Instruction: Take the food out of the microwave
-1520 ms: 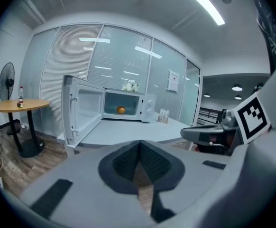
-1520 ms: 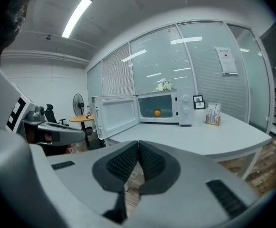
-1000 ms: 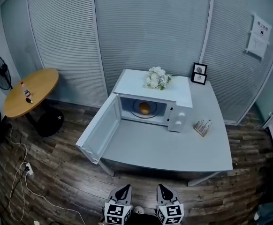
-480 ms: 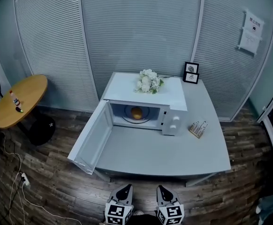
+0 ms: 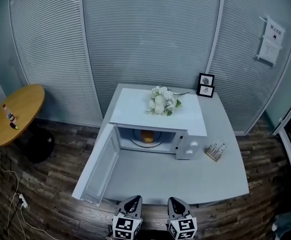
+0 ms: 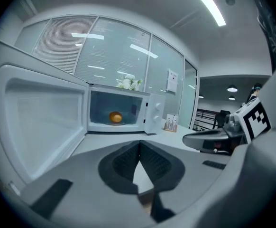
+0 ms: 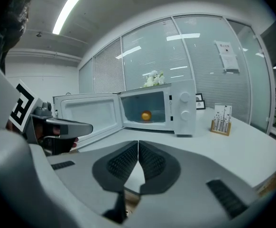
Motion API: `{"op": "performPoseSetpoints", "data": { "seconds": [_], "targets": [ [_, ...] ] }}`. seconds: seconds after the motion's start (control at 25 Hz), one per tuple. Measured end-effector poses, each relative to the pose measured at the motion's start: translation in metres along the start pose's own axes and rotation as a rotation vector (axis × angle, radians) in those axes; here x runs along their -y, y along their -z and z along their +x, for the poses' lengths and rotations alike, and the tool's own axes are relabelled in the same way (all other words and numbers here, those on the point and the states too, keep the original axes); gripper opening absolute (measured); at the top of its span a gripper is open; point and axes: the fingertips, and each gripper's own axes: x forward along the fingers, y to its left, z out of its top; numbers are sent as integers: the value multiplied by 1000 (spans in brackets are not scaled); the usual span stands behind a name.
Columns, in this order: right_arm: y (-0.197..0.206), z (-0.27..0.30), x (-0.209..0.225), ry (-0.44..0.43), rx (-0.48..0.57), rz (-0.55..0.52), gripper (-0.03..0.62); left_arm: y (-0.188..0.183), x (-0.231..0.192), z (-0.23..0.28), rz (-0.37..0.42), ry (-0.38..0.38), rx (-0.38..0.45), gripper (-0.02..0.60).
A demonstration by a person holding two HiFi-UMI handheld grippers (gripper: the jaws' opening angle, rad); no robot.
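A white microwave (image 5: 158, 114) stands on a grey table (image 5: 185, 169) with its door (image 5: 98, 166) swung wide open to the left. Inside, on the turntable, lies an orange round piece of food (image 5: 147, 136), also visible as food (image 6: 115, 117) and food (image 7: 146, 115). My left gripper (image 5: 132, 204) and right gripper (image 5: 174, 204) sit side by side at the table's near edge, both shut and empty, well short of the microwave. The left gripper (image 6: 139, 144) and right gripper (image 7: 138, 143) show their pads pressed together.
White flowers (image 5: 161, 100) lie on top of the microwave. Two small picture frames (image 5: 205, 84) stand at the table's back, a small wooden holder with cards (image 5: 216, 151) right of the microwave. A round wooden table (image 5: 13, 114) with small bottles stands at left. Glass walls with blinds behind.
The view has drawn closer to the table and microwave; both grippers now reach the table's near edge. The microwave door and food have not moved.
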Motion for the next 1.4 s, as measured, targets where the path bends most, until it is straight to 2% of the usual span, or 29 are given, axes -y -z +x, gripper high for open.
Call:
{"op": "performPoseSetpoints", "data": {
  "seconds": [0.36,0.68,0.92,1.4],
  "targets": [
    [-14,59,1,40,-32,11,5,-21,-42,47,22,45,-13,8],
    [-31,94,-7,84,-34,25,5,-35,-58,73,45,117,-11,8],
    [-42,110,-1,102,-26,28,5,-40,-79,83,31,80,-7,8],
    [-78,157,17,18,-27,-8,6,-51,-98,101,-20,-5,-26,8]
  ]
}}
